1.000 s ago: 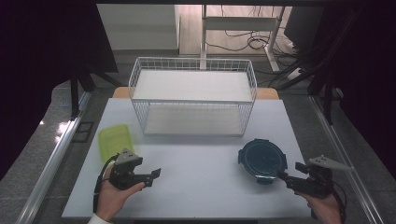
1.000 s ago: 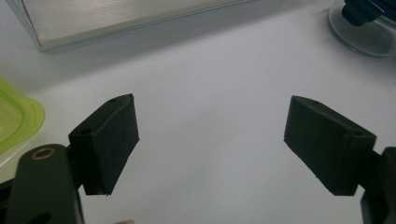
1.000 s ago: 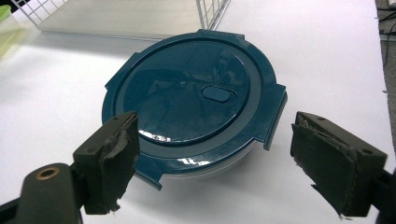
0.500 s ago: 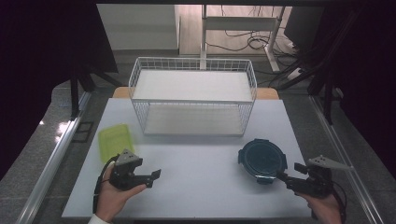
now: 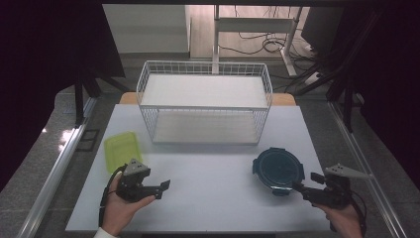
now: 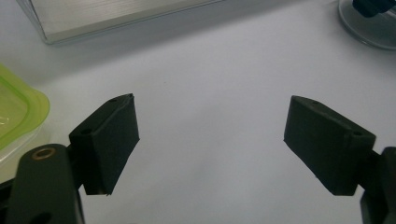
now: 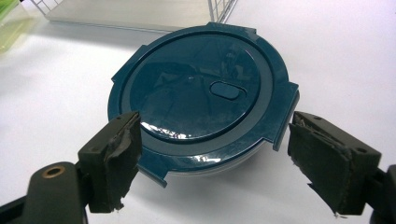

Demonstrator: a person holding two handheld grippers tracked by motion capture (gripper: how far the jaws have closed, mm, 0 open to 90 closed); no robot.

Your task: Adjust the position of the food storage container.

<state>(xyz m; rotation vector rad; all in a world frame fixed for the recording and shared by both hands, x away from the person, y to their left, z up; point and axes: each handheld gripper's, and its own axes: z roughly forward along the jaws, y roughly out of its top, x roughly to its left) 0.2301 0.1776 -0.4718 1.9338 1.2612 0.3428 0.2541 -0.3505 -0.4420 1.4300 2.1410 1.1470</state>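
The round container (image 7: 201, 93) lies on the white table (image 5: 213, 198) at the near right, just in front of the right gripper (image 7: 212, 158). Its near rim sits between the two spread jaws, and I cannot tell if they touch it. There is one round container, one green container (image 5: 122, 148) at the near left, and one wire rack (image 5: 205, 106) at the far side. The round one has a dark teal lid with four tabs and a small oval mark. The left gripper (image 6: 210, 140) hangs over bare table, jaws wide apart.

Black two-jaw left gripper (image 5: 165, 186), black right gripper (image 5: 297, 186) with grey triangular plate, trailing black cables, possibly brass-coloured screws.
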